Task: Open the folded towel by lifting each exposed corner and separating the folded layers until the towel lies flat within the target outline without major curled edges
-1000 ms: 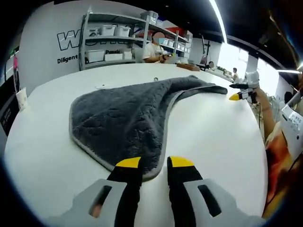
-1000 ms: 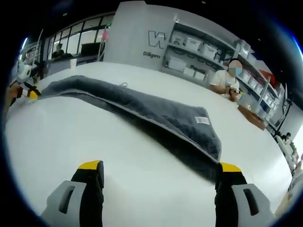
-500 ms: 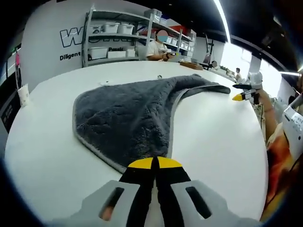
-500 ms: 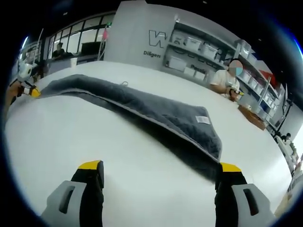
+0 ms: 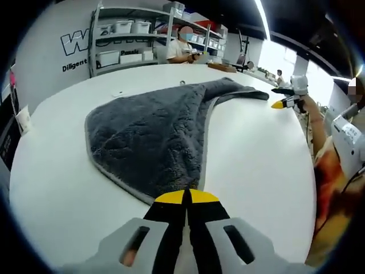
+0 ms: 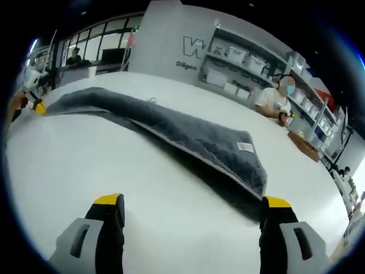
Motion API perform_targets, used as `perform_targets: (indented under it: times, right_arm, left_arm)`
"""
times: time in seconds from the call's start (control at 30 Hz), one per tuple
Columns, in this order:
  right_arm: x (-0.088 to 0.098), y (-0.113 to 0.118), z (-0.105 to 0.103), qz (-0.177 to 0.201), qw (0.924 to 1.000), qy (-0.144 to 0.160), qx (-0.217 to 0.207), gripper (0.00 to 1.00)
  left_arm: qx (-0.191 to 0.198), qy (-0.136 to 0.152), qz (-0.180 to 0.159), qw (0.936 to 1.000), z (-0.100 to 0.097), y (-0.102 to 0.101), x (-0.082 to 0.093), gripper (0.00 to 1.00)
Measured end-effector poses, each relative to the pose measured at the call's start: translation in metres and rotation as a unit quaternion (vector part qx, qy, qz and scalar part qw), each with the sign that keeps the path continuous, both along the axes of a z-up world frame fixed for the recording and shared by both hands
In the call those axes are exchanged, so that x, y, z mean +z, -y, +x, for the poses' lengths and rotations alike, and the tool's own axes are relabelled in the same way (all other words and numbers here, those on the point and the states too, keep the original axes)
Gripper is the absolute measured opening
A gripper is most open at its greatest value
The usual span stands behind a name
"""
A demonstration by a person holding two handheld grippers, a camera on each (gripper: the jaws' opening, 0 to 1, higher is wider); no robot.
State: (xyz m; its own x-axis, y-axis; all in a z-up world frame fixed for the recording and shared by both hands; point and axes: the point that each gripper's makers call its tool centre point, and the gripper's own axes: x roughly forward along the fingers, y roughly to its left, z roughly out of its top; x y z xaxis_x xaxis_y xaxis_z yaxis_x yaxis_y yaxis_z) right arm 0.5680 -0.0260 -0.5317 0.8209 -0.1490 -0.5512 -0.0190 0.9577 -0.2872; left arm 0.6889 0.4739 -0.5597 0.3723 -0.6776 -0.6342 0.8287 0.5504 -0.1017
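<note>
A dark grey towel [image 5: 148, 131] with a pale hem lies on the white round table [image 5: 262, 165], partly folded, its far end drawn into a narrow strip. My left gripper [image 5: 186, 197] is shut on the towel's near corner, yellow tips pressed together at the hem. The right gripper [image 5: 282, 104] shows small beyond the towel's far end. In the right gripper view the towel [image 6: 188, 134] runs as a long folded band with a white label [image 6: 245, 146]. My right gripper [image 6: 191, 202] stands wide open just short of the band's near end. The left gripper [image 6: 35, 105] shows at the far end.
Shelves with white bins [image 5: 122, 40] stand behind the table, and a seated person [image 6: 275, 98] is beside them. A person's arm [image 5: 319, 142] reaches along the table's right edge. Bare tabletop [image 6: 85, 160] lies between the right gripper and the towel.
My left gripper's jaws, open around the towel's near corner a second ago, have shut on it. The right gripper has stayed open and nearly still.
</note>
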Motion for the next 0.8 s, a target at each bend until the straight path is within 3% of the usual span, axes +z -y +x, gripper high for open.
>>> perform_targets:
  times: [0.23,0.27,0.4,0.47,0.63,0.8]
  right_arm:
    - [-0.003,-0.001,0.000,-0.004,0.9999,-0.009,0.003,0.99]
    - [-0.004,-0.001,0.000,-0.004,0.9999,-0.010,0.003,0.99]
    - [-0.005,-0.001,-0.001,-0.003,0.9999,-0.012,0.002,0.99]
    - [-0.006,-0.001,-0.001,-0.004,0.9999,-0.014,0.001,0.99]
    - [-0.003,-0.003,0.000,-0.004,0.9999,-0.010,0.005,0.99]
    - [-0.003,-0.003,-0.001,-0.004,0.9999,-0.009,0.004,0.99]
  left_arm:
    - [-0.011,-0.002,0.040,0.9991,-0.004,-0.020,-0.002,0.00]
    - [-0.022,0.015,0.053,0.9982,-0.002,-0.023,-0.001,0.00]
    - [-0.006,0.010,0.065,0.9978,-0.004,-0.030,-0.002,0.00]
    - [-0.005,0.012,0.066,0.9977,-0.002,-0.031,-0.002,0.00]
    - [-0.007,0.025,0.026,0.9993,0.001,-0.023,0.014,0.00]
    - [-0.022,0.042,0.026,0.9985,-0.004,-0.009,0.015,0.01]
